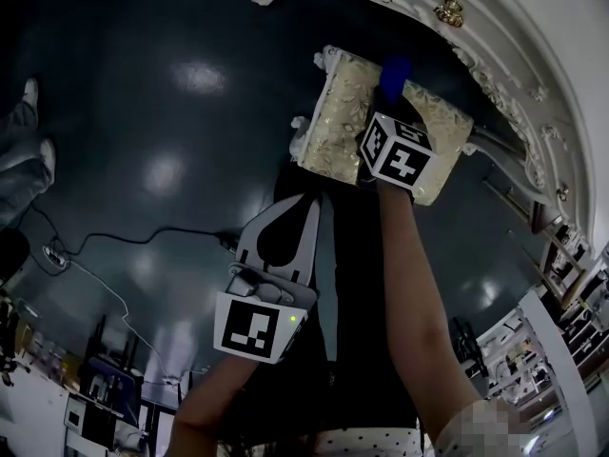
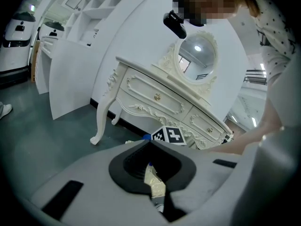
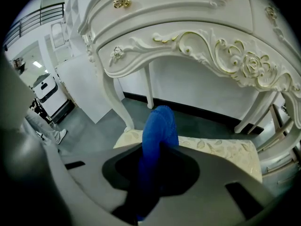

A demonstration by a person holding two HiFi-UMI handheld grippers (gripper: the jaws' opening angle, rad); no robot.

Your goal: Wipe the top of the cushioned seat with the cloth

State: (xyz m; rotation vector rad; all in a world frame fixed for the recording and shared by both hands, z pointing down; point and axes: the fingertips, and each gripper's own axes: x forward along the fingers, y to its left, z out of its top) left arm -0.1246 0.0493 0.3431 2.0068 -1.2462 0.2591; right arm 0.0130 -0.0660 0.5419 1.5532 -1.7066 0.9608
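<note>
The right tool [image 3: 157, 149] is clamped on a blue cloth [image 3: 159, 124], whose free end stands up past the jaw tips, over the far edge of the cushioned seat [image 1: 344, 112] beside the white dressing table [image 3: 197, 27]. The left tool [image 2: 150, 144] hangs over the floor [image 1: 171, 112], jaws together on nothing. Wiping looks barely begun. Next the cloth needs pressing flat and drawing across the cushion. Only the head view shows the whole seat. Only the right gripper view shows the grip.

Head view steeply down on cushioned seat [image 1: 344, 108]; both gripper views face dressing table [image 2: 146, 92]; right closest.
</note>
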